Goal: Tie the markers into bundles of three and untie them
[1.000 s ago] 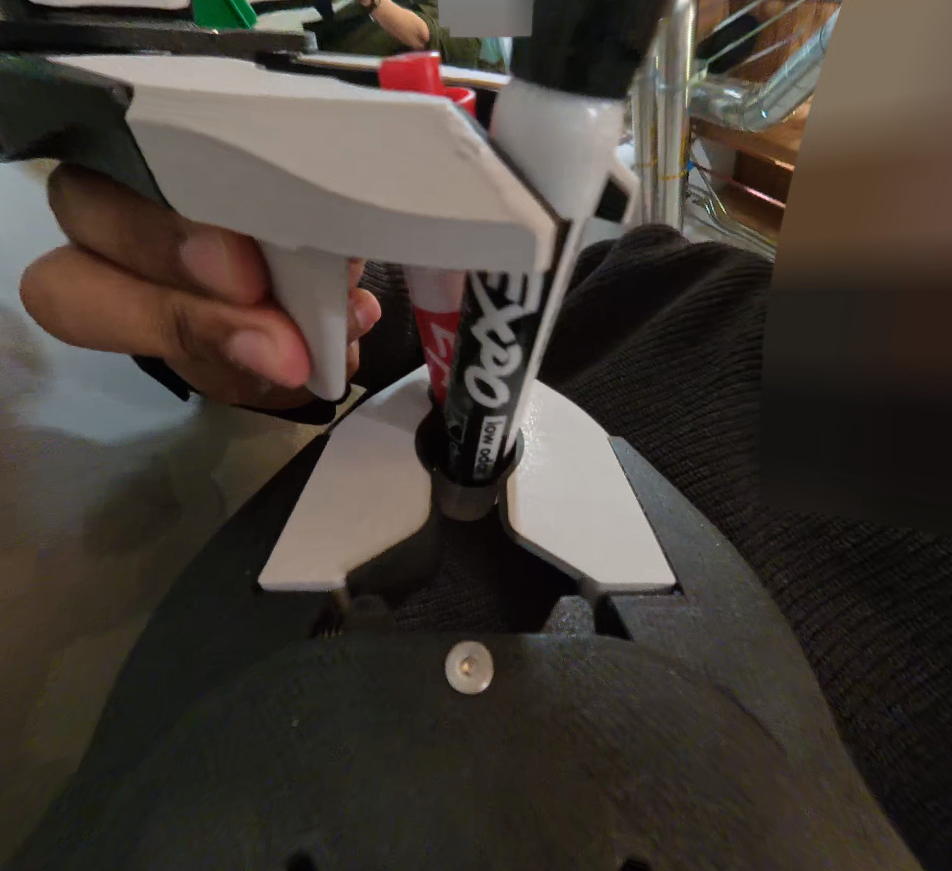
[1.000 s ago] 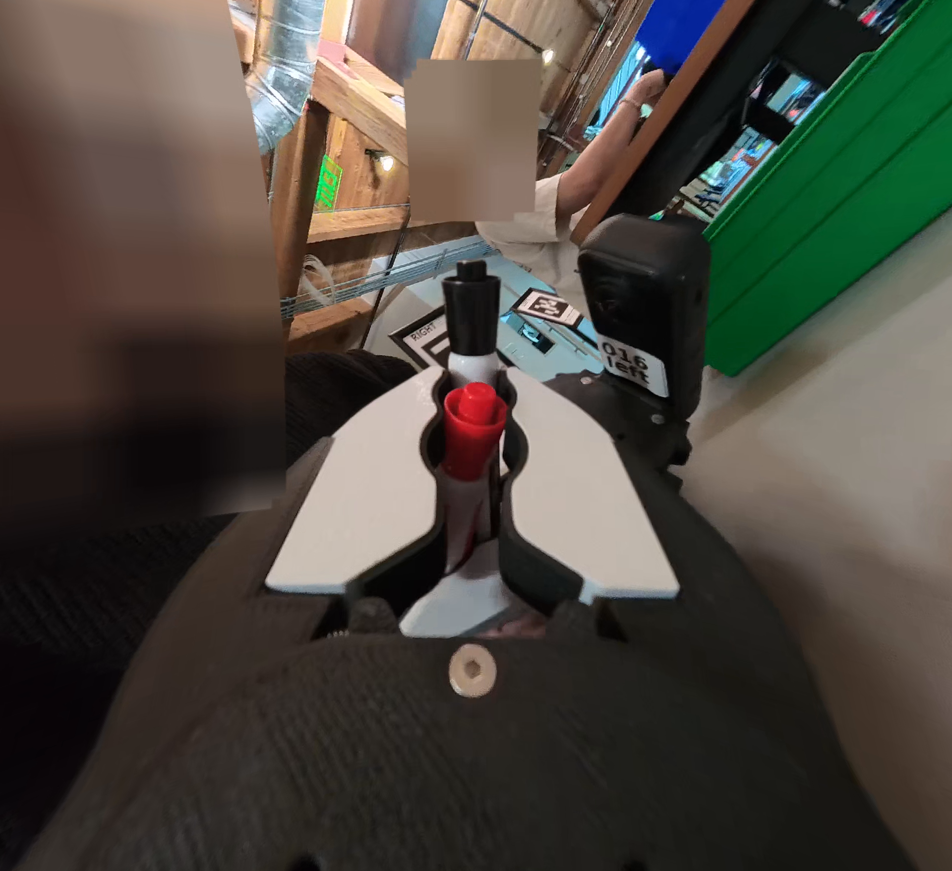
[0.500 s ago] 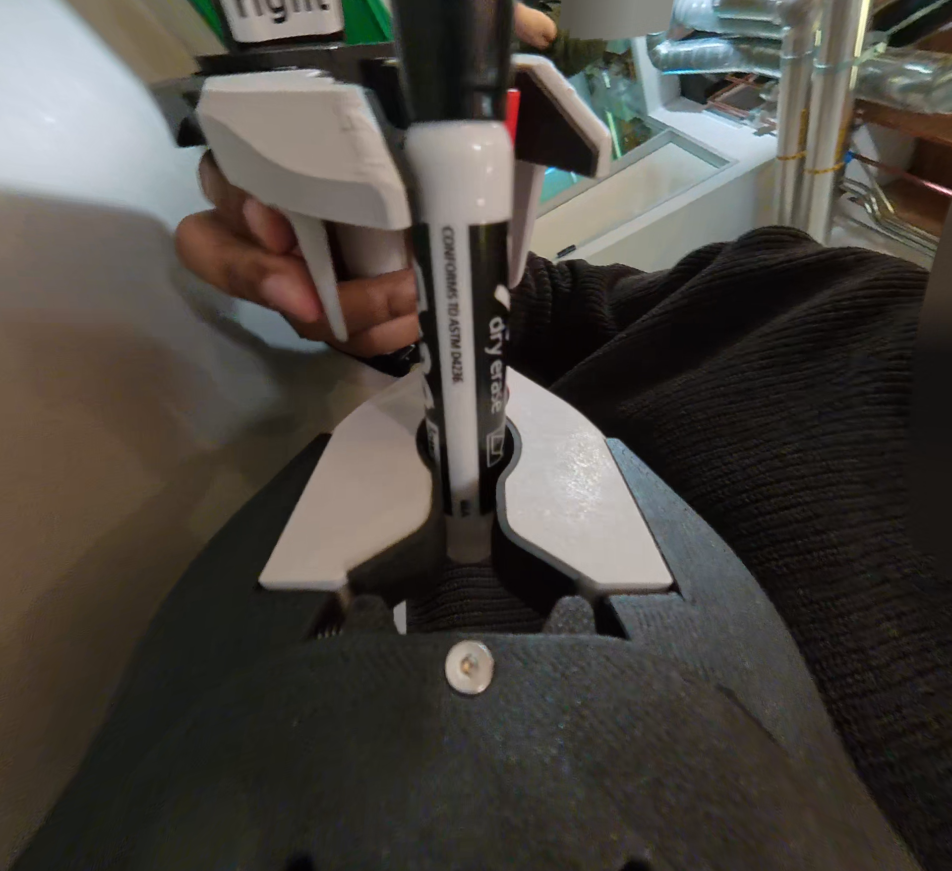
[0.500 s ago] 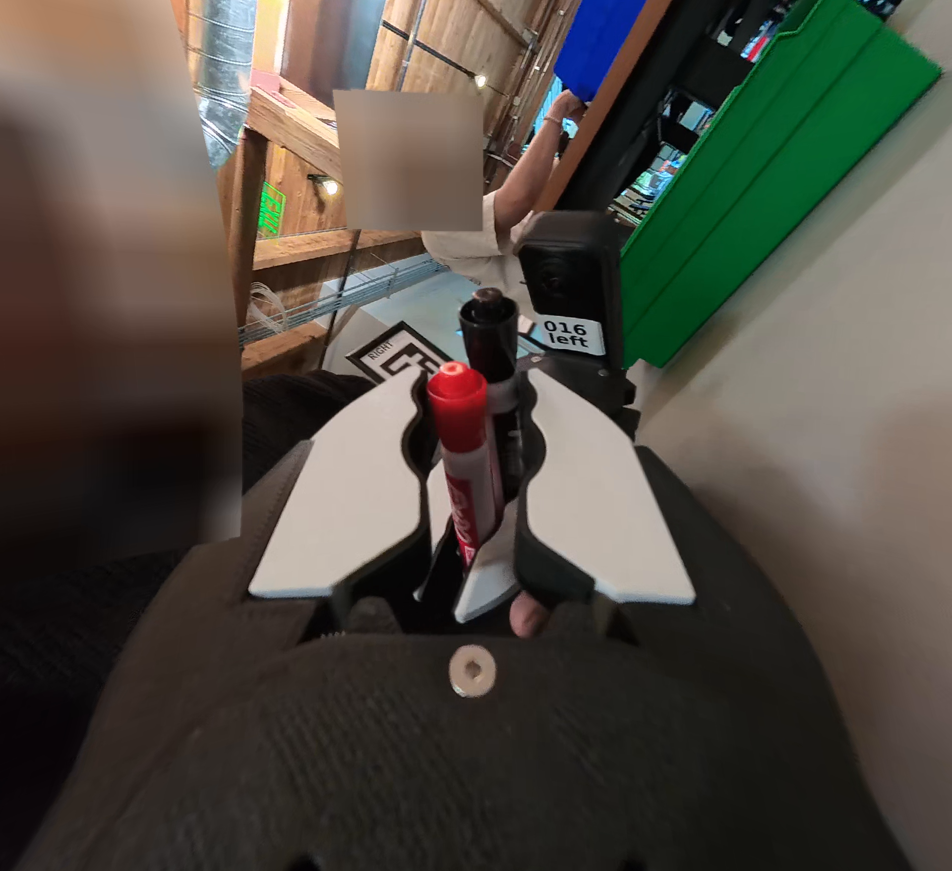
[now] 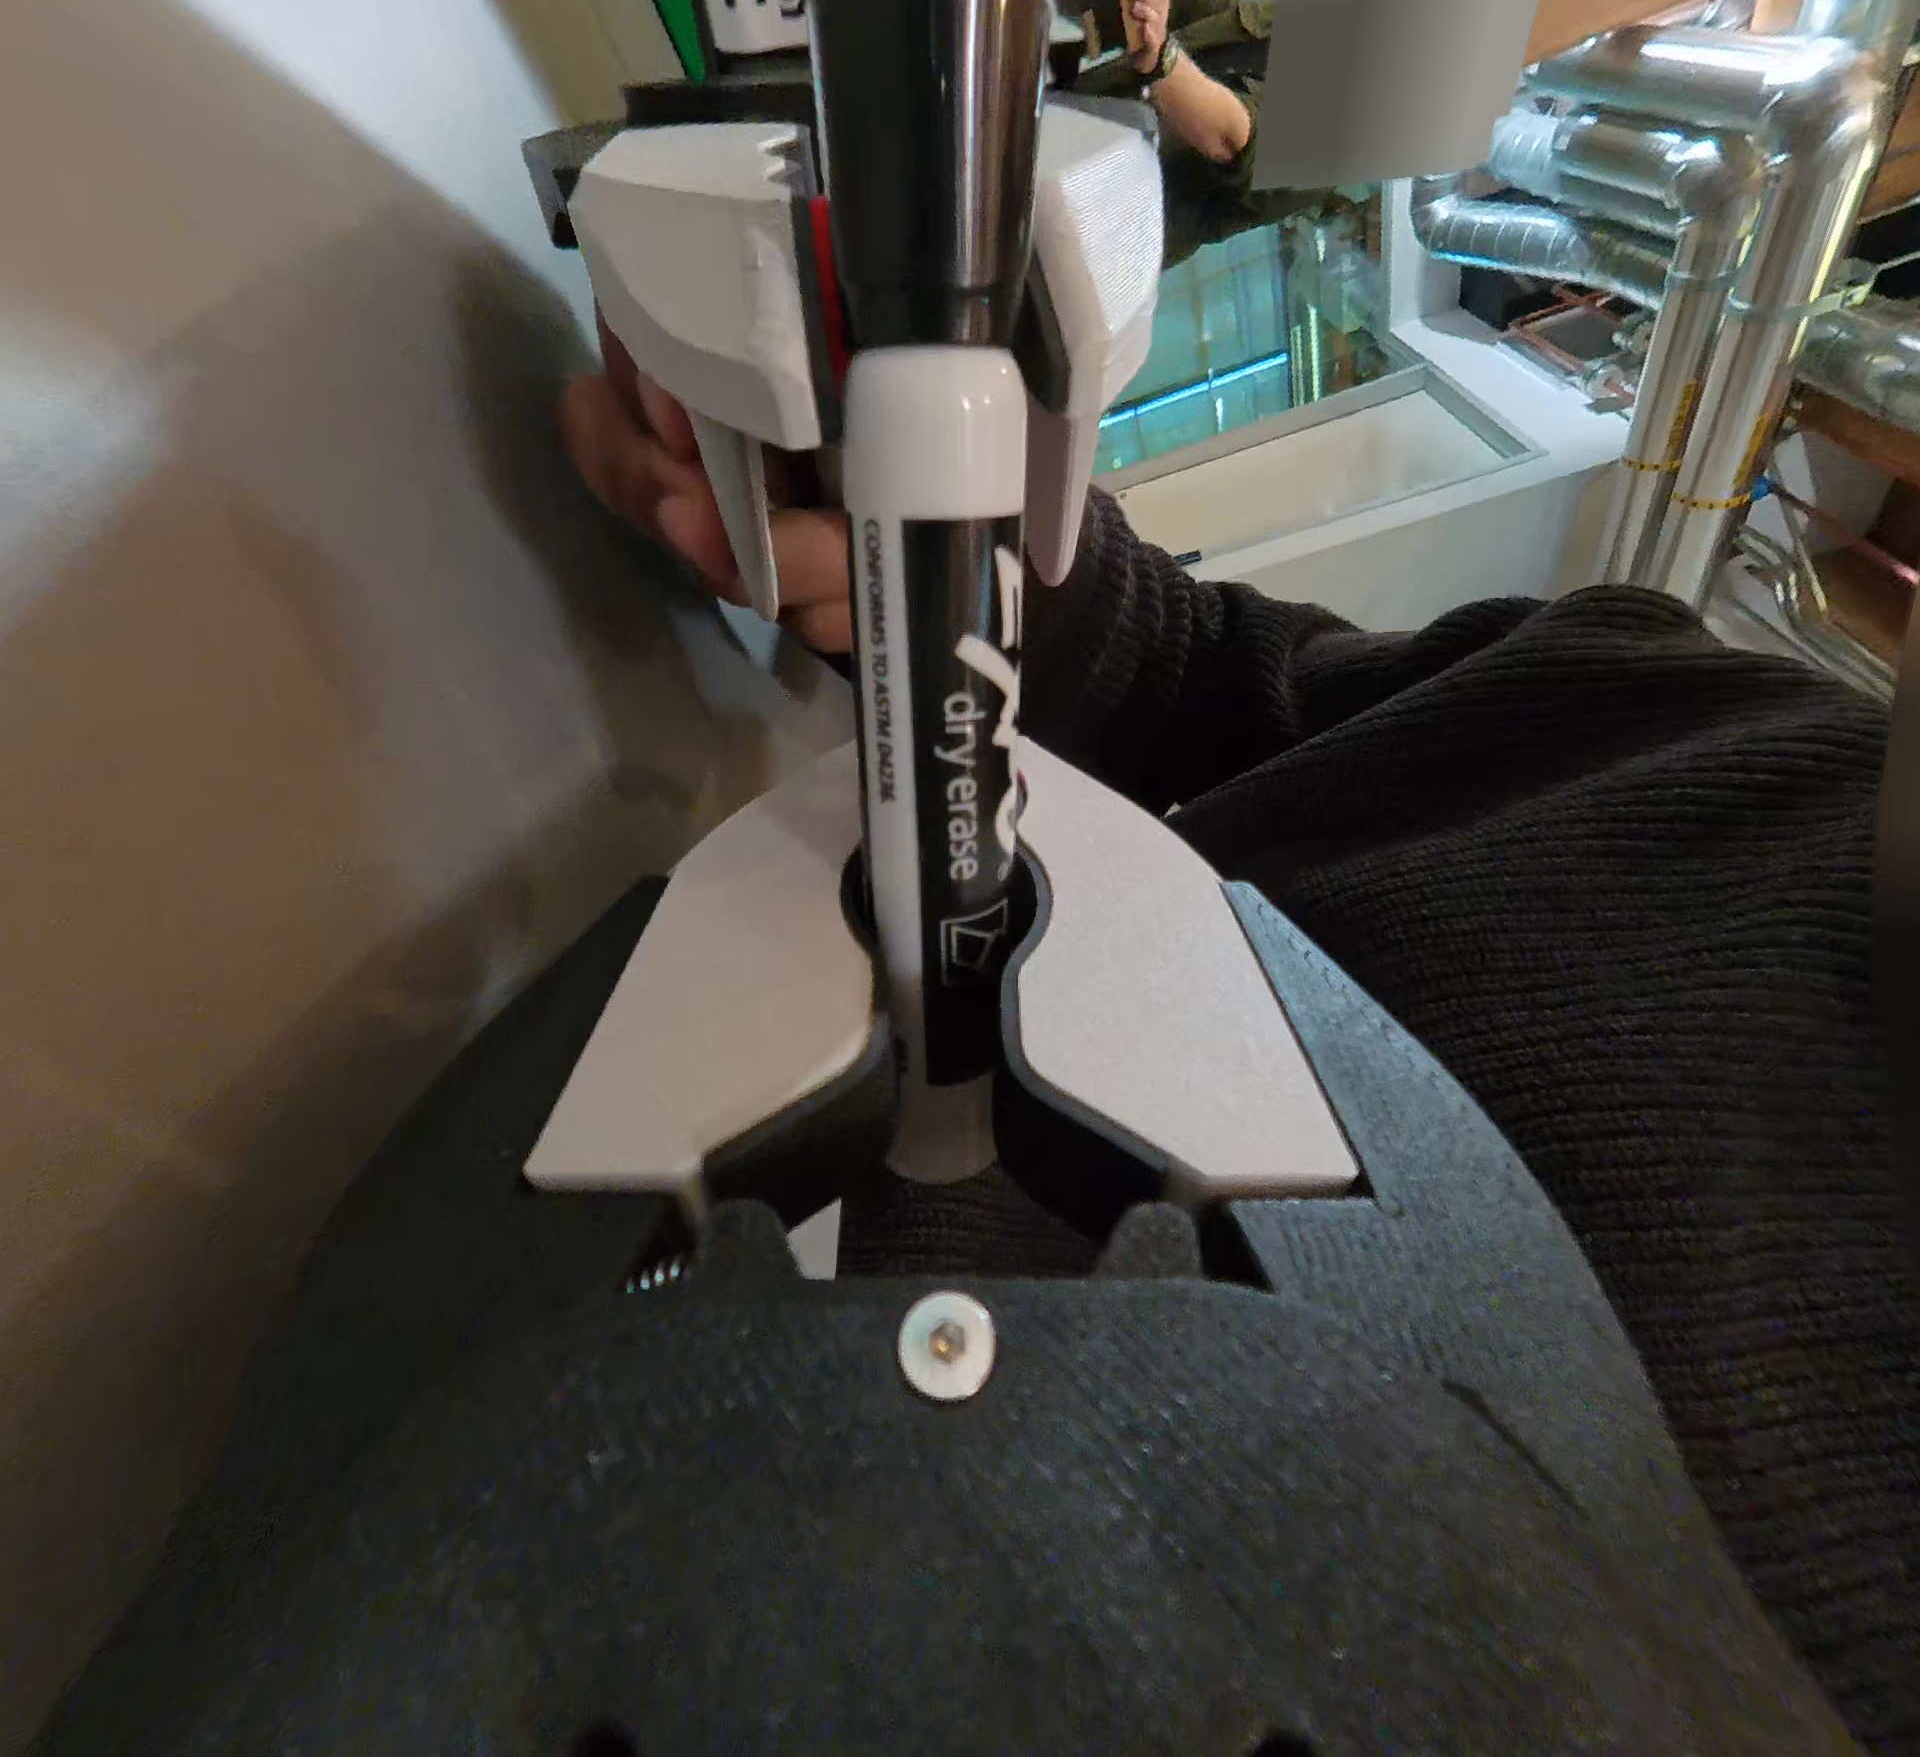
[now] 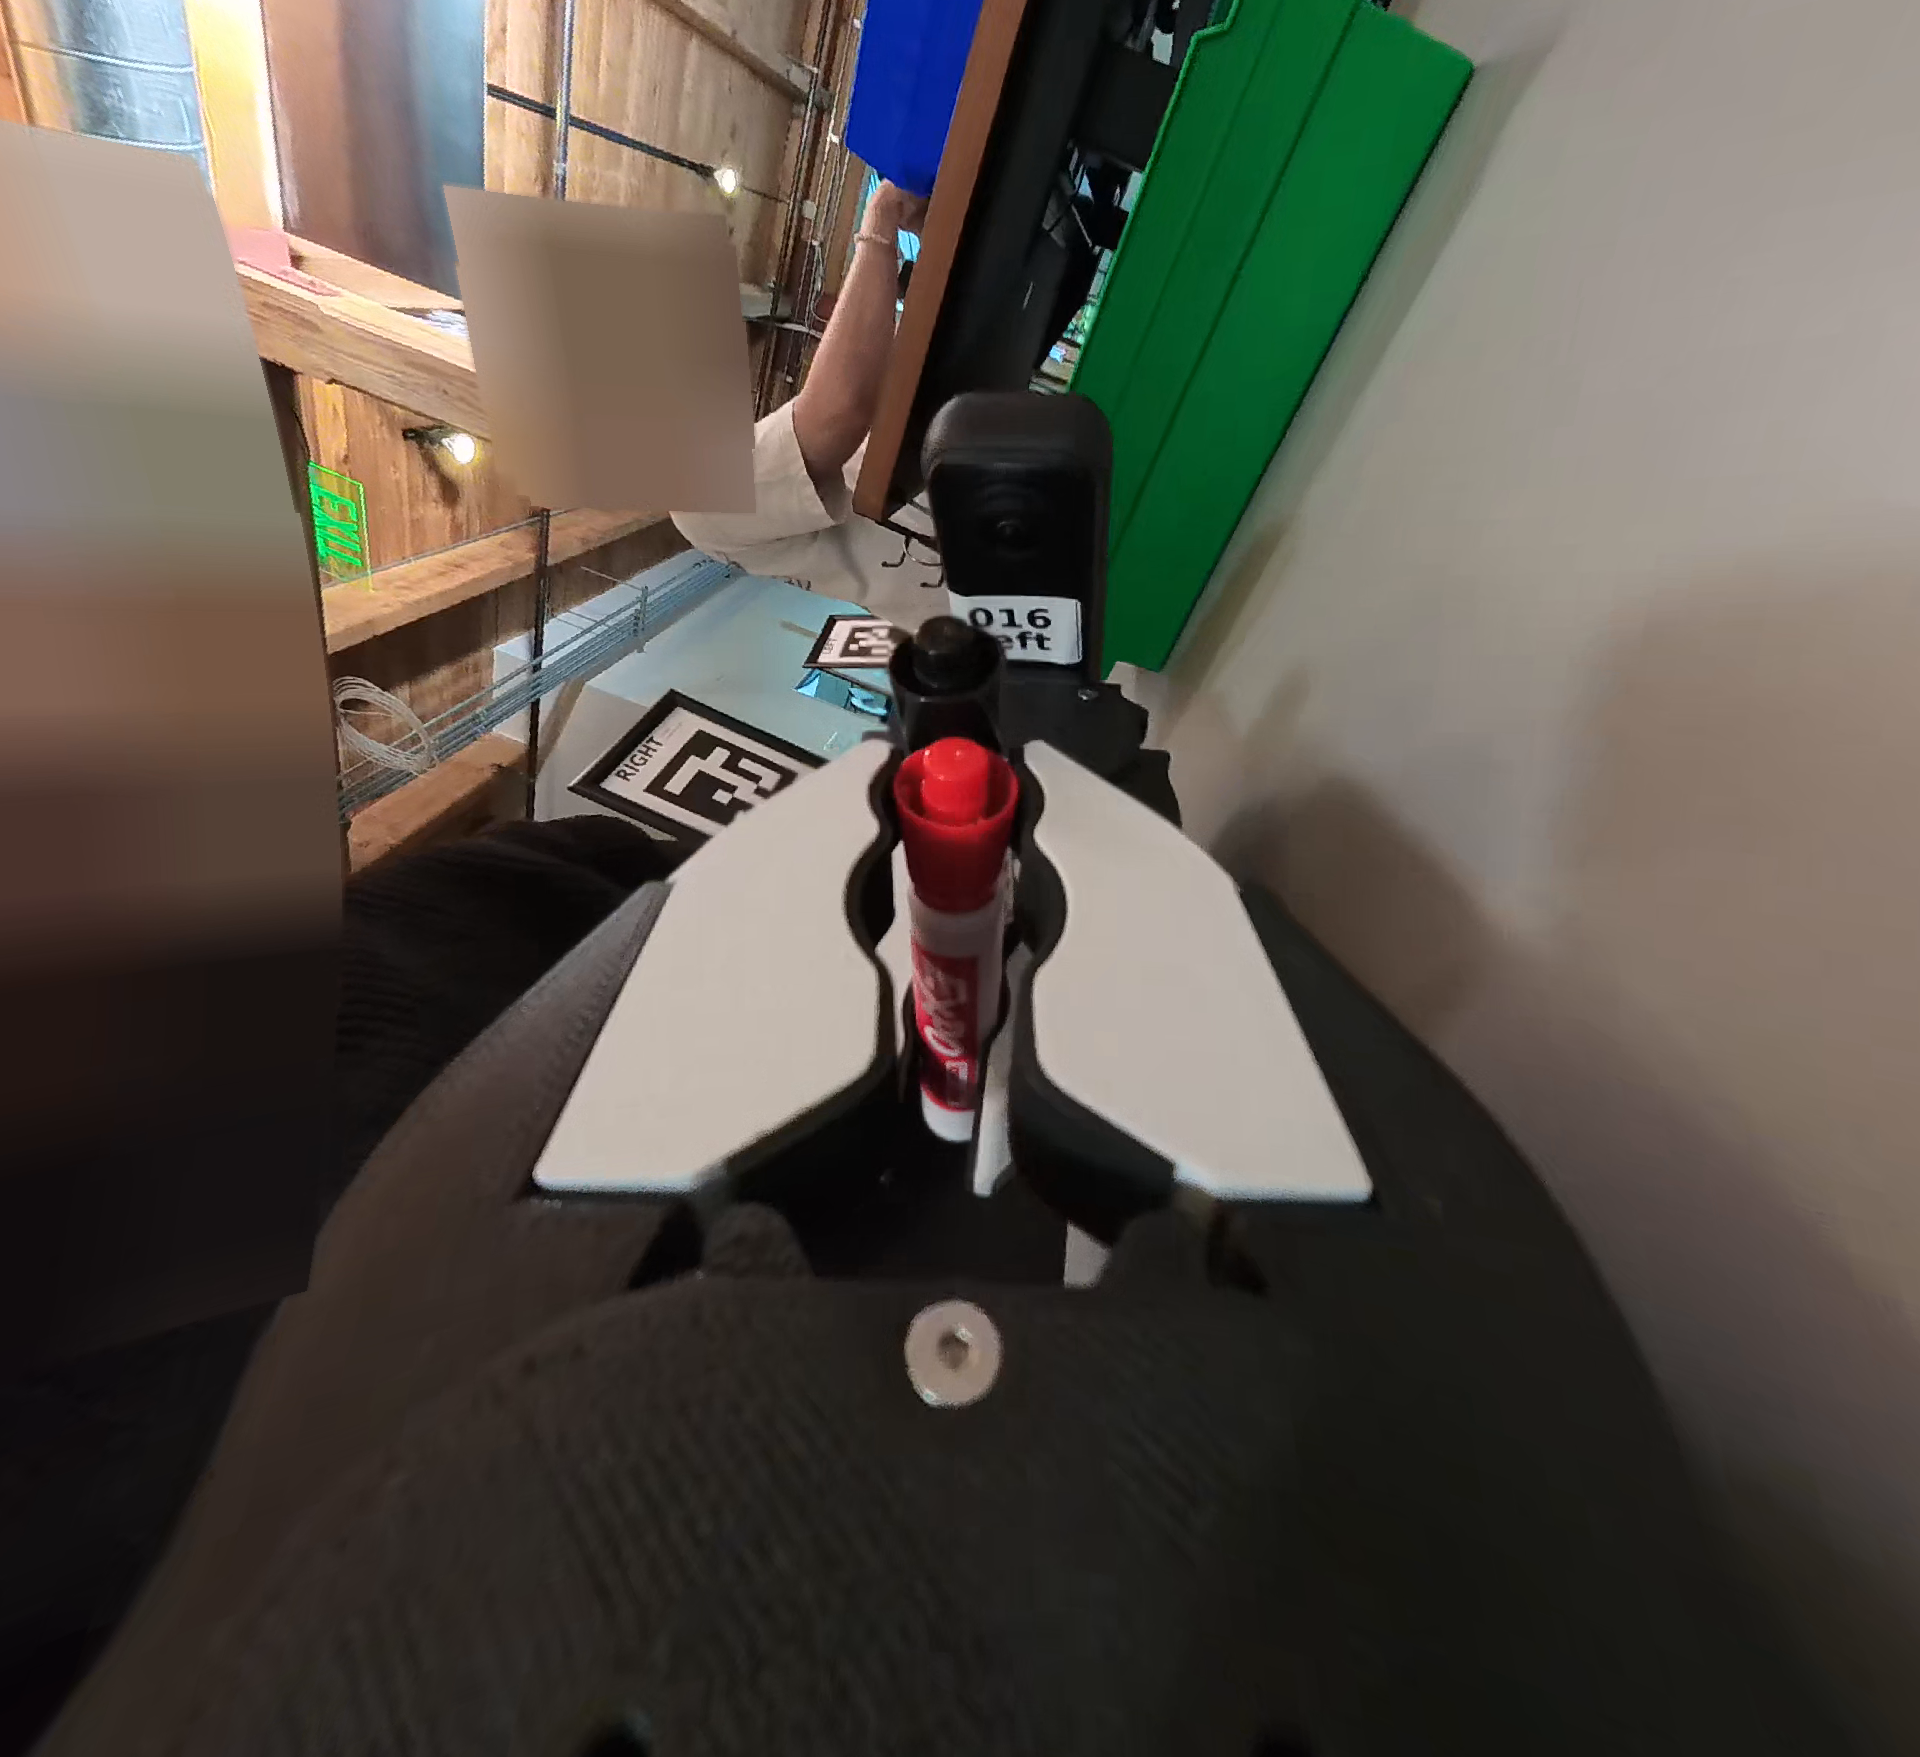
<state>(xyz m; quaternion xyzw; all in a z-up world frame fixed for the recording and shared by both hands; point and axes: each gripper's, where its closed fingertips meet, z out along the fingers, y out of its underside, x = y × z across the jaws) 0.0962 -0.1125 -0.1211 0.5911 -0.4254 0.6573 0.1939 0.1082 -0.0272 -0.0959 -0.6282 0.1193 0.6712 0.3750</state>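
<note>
A black dry-erase marker (image 5: pixel 925 564) and a red marker (image 6: pixel 951 928) are held side by side in the air between my two grippers. In the left wrist view my left gripper (image 5: pixel 935 777) is shut on the lower barrels, with the black marker in front and only a red sliver (image 5: pixel 821 273) behind it. My right gripper (image 5: pixel 862 253) clamps the cap end. In the right wrist view my right gripper (image 6: pixel 956 757) is shut on the red marker, with the black cap (image 6: pixel 945 679) just beyond it. I cannot tell whether there is a third marker or a band.
A hand (image 5: pixel 665 481) grips the right gripper's handle, with a black knit sleeve (image 5: pixel 1558 928) beneath. The left gripper's camera (image 6: pixel 1018 512) sits close ahead. A pale table surface (image 6: pixel 1662 772), a green bin (image 6: pixel 1278 305), metal ducts (image 5: pixel 1714 149) and a person (image 6: pixel 821 481) lie beyond. Some 8 centimeters of space lies between my two pairs of fingers.
Both grippers have turned together with the markers. The black marker now stands straight in front of the left camera and hides the red one. Both grips have stayed closed.
</note>
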